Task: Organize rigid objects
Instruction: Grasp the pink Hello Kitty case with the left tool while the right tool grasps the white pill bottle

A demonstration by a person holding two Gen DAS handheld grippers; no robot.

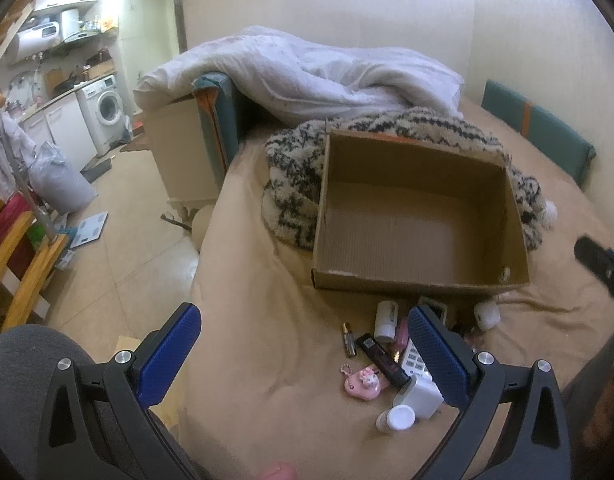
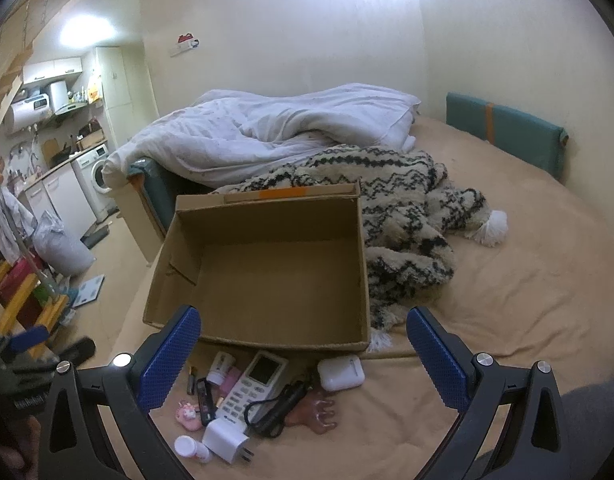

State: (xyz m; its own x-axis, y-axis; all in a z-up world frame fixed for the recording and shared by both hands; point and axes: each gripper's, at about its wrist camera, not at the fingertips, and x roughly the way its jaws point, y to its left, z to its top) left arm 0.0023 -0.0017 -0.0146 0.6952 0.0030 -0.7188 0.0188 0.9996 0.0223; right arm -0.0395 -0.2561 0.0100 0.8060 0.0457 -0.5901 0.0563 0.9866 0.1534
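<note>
On the bed [image 2: 507,300], just in front of the empty cardboard box [image 2: 267,272], lies the clutter to sort, from the pink charm [image 2: 187,412] and white charger [image 2: 225,440] on the left through the remote [image 2: 253,384] and black cable [image 2: 273,410] to the earbud case [image 2: 341,372]. Both the left hand-held gripper [image 1: 303,356] and right hand-held gripper [image 2: 303,356] hover wide and empty, so sorting looks barely begun. Next comes closing on one item and lifting it over the box's near wall; the tight heap crowds any grasp, and the patterned blanket [image 2: 407,220] presses the box's right side.
</note>
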